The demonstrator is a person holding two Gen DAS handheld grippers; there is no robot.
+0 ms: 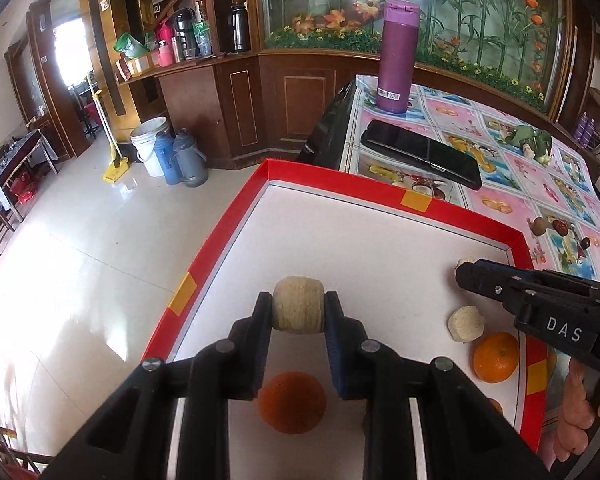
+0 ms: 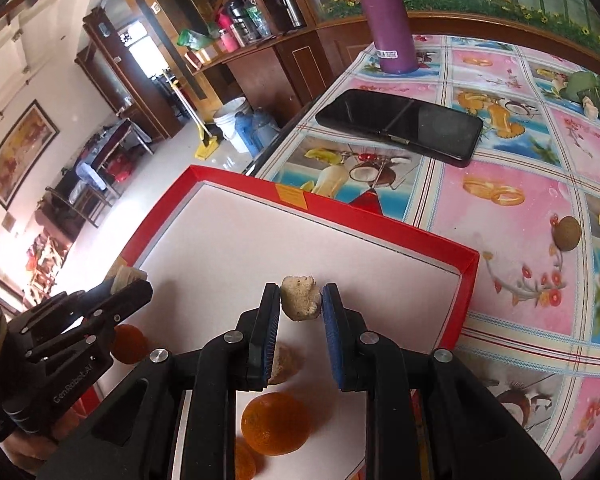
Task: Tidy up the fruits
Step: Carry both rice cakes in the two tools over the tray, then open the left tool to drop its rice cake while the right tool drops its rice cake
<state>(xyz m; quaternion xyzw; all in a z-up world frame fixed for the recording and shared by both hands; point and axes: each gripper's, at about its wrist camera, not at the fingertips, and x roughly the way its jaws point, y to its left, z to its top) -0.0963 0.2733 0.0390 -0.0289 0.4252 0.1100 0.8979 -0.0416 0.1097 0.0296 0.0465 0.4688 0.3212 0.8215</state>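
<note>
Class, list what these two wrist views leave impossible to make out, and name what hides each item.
1. Left wrist view: the orange under the left claw is partly covered by its fingers.
2. Right wrist view: the beige piece below the right claw is half hidden by a finger.
3. Both views: the red tray's near edge is hidden by the claws.

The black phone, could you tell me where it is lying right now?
The black phone lies flat on the patterned tablecloth, beyond the red tray's far rim and in front of the purple bottle.
</note>
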